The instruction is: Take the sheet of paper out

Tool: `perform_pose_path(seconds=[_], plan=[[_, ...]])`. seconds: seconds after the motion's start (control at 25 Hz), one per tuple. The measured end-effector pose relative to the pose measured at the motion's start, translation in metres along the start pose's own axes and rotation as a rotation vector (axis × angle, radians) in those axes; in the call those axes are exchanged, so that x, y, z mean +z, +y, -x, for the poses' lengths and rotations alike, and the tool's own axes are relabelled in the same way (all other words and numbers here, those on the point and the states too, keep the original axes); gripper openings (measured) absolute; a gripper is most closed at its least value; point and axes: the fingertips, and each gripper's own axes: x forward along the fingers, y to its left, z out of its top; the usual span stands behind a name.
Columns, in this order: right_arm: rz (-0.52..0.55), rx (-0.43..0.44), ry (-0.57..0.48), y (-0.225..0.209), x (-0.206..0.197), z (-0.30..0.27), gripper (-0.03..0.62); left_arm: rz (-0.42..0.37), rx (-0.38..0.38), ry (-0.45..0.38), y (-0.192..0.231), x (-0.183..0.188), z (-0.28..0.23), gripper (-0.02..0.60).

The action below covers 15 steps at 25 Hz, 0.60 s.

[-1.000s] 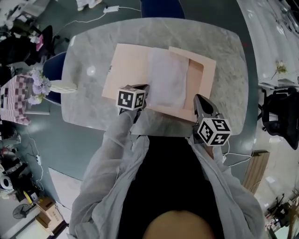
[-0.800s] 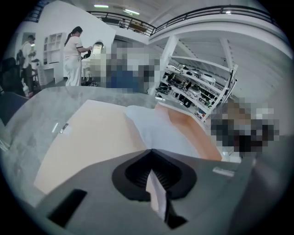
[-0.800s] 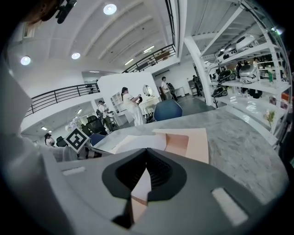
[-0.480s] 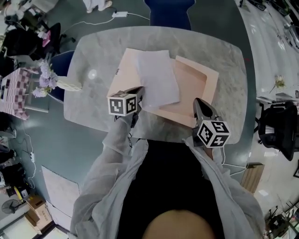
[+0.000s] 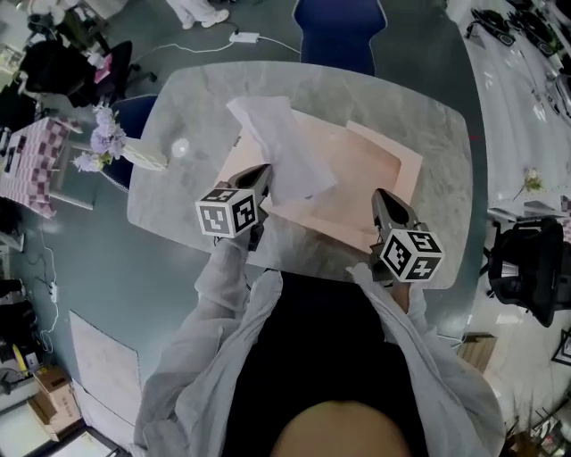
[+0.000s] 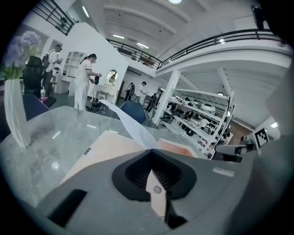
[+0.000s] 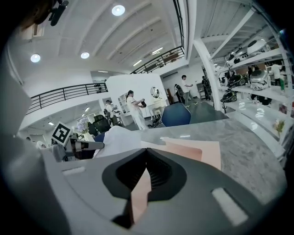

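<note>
An open pink folder [image 5: 357, 178] lies on the marble table [image 5: 437, 116]. My left gripper [image 5: 265, 174] is shut on the near corner of the white sheet of paper [image 5: 281, 147] and holds it up off the folder, slanting away to the far left. In the left gripper view the sheet [image 6: 131, 126] rises from the shut jaws above the folder [image 6: 108, 144]. My right gripper [image 5: 382, 198] is shut on the folder's near right edge. The right gripper view shows pink card [image 7: 202, 151] pinched in its jaws, with the raised sheet [image 7: 117, 140] to the left.
A white vase of purple flowers [image 5: 111, 143] stands at the table's left edge. A blue chair [image 5: 343, 27] is behind the table and a black office chair [image 5: 526, 268] to the right. A checked box [image 5: 36, 165] sits off to the left. People stand far off.
My left gripper has risen and drawn left with the sheet, which has come up out of the folder and now slants upward. The right gripper stays on the folder's edge.
</note>
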Motion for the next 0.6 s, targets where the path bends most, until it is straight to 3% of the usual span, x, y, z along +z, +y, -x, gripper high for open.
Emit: perform_pose_path(seconds=[0.36, 0.6], plan=[[0.053, 0.073, -0.020, 0.021, 0.023, -0.007, 0.008, -0.024, 0.005, -0.125, -0.014, 0.031, 0.033, 0.008], [0.093, 0.116, -0.045, 0.039, 0.041, -0.014, 0.008, -0.102, 0.030, -0.202, -0.015, 0.053, 0.060, 0.008]])
